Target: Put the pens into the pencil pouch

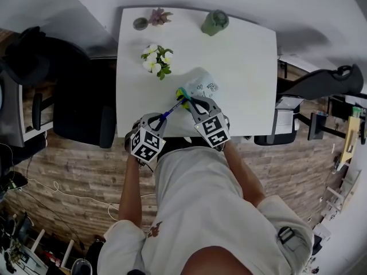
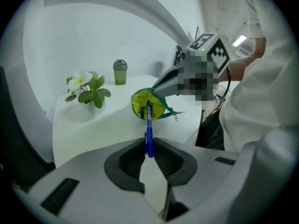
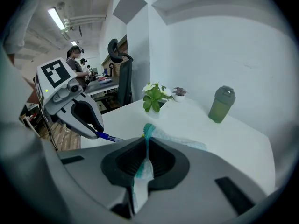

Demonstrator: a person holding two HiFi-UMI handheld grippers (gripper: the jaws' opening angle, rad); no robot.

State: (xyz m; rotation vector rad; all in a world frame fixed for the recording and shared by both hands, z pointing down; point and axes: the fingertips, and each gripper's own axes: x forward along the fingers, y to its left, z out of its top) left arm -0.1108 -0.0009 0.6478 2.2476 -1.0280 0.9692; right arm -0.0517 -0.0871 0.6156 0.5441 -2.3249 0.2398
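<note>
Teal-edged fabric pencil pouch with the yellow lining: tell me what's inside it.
The blue plastic pen pokes into the pouch at its yellow mouth, beside a small dark shape; fabric hides everything deeper.

Pen [image 1: 172, 109] tip in pouch [image 1: 204, 84] mouth, pouch on table [image 1: 246, 79], plant [image 1: 156, 60] and bottle [image 1: 215, 22] behind

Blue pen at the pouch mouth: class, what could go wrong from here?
The left hand-held gripper pinches the blue pen only by its rear end, so it could pivot or slip and miss the opening.
The right hand-held gripper holds the pouch by one thin edge; if that slips, the mouth may collapse and the pen land on the table.
</note>
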